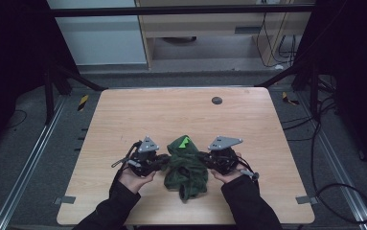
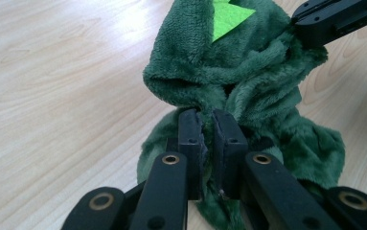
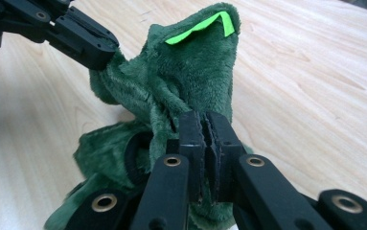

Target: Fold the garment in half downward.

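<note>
A dark green fleece garment (image 1: 187, 167) with a bright green patch (image 1: 185, 142) lies bunched on the wooden surface (image 1: 123, 120). The left hand-held gripper (image 1: 163, 160) and the right hand-held gripper (image 1: 204, 158) each pinch its fabric, jaws nearly closed; it seems partly lifted between them.

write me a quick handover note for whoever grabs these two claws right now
Left claw: shut on the green fleece garment, pinching its left side.
Right claw: shut on the same garment, on its right side.
Garment: bunched between both claws near the front middle of the wooden table, hood with a bright green spike pointing away from the person.
Done: both grips taken.
Left: it is not yet spread flat or folded; probably straighten it next.
</note>
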### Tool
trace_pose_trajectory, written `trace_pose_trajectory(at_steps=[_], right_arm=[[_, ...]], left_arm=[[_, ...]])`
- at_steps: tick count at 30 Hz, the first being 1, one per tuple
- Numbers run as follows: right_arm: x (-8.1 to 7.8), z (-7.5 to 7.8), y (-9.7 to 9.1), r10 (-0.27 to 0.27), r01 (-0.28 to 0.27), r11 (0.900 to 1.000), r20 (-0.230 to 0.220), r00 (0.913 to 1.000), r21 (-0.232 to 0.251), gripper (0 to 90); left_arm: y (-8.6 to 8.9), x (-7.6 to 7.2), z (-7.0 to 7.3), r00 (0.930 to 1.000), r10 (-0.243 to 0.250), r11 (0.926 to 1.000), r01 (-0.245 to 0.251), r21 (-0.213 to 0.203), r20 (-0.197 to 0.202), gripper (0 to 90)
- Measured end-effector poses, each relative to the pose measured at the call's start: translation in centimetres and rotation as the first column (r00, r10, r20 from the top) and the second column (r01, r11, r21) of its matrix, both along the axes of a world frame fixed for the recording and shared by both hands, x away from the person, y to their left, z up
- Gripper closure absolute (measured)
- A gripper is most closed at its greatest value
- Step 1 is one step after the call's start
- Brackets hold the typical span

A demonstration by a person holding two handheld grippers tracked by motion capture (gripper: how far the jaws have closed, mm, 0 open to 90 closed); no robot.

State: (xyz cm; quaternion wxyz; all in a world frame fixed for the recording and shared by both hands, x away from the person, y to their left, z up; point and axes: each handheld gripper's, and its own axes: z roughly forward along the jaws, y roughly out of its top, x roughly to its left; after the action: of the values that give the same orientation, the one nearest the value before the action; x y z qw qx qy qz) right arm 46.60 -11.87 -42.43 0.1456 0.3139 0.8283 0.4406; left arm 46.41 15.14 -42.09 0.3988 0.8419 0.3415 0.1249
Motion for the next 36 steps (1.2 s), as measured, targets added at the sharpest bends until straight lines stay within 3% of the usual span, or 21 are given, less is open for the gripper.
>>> trace_pose_trajectory(at_steps=[9, 22, 36], right_arm=[[-1.4, -0.5, -0.1, 0.026, -0.027, 0.9996, -0.009, 0.9996, -0.002, 85.7], [-3.0, -2.0, 0.0, 0.052, -0.052, 0.9986, -0.059, 0.9969, -0.003, 84.6], [-3.7, -3.3, -0.3, 0.053, -0.054, 0.9985, -0.111, 0.9924, -0.006, 83.6]], left_arm=[[0.1, -0.9, -0.7, 0.9996, -0.018, 0.9997, 0.018, 0.017, -0.021, 83.3], [0.0, -2.2, -2.5, 0.9969, -0.047, 0.997, 0.05, 0.059, -0.063, 83.1], [-0.3, -3.0, -3.6, 0.9935, -0.063, 0.9938, 0.071, 0.086, -0.095, 82.7]])
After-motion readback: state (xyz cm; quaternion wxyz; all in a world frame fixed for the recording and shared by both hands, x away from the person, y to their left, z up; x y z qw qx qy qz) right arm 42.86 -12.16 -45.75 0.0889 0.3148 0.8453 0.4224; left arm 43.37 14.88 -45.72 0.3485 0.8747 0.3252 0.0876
